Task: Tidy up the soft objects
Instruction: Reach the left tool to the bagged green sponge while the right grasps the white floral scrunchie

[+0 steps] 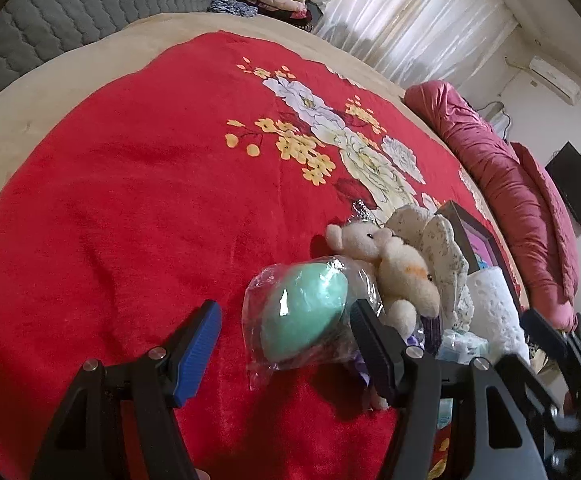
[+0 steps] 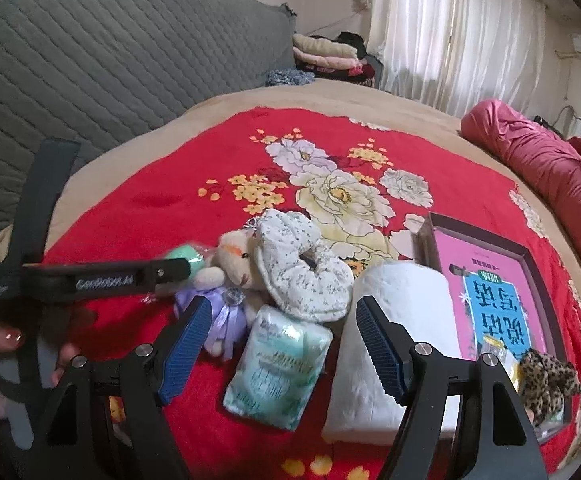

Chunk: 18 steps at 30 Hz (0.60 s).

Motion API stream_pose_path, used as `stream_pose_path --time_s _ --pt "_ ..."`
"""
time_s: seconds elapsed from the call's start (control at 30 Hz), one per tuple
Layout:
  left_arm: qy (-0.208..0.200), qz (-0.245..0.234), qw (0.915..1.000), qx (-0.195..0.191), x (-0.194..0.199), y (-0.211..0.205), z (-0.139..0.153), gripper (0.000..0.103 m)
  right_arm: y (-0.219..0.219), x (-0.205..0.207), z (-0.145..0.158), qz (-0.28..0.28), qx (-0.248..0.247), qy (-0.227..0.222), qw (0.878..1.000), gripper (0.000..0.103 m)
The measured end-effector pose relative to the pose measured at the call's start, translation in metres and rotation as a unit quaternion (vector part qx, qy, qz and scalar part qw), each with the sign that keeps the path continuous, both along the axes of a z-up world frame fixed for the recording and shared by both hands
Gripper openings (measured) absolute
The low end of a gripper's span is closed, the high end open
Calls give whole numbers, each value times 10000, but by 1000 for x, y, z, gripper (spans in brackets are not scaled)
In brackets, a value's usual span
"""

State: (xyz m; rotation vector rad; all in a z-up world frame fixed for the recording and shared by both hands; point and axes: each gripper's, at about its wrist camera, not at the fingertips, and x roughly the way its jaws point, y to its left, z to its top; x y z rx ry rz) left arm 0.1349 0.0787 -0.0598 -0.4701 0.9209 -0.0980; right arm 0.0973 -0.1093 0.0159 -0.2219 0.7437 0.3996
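In the left wrist view, a green sponge in a clear bag (image 1: 304, 322) lies on the red blanket between the open jaws of my left gripper (image 1: 286, 344). A cream plush bear (image 1: 394, 264) and a white floral scrunchie (image 1: 442, 248) lie just behind it. In the right wrist view, my right gripper (image 2: 284, 344) is open over a tissue pack (image 2: 278, 372), beside a white paper roll (image 2: 402, 344). The bear (image 2: 234, 260), the scrunchie (image 2: 302, 268), a purple ribbon toy (image 2: 226, 316) and the sponge (image 2: 186, 258) lie beyond. The left gripper (image 2: 90, 276) shows at left.
A shallow box with a pink book (image 2: 498, 284) lies at right, with a leopard scrunchie (image 2: 546, 376) in its near corner. A rolled red quilt (image 2: 550, 176) lies at the bed's right side. A grey headboard (image 2: 110, 64) and folded clothes (image 2: 326, 54) stand beyond.
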Motion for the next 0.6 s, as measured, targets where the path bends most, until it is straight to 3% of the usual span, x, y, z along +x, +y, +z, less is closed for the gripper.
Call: stream_pose_path --time_s 0.2,0.53,0.6 --pt "16 -38 10000 44 2 -3 -4 66 11 25 -13 -68 -476 96 9988 76" --pt "31 -42 10000 -60 4 2 -7 66 42 46 -37 49 -1581 -216 9872 76" --pt "29 -46 10000 -74 5 1 -7 66 47 51 -43 59 -1782 -263 9836 68"
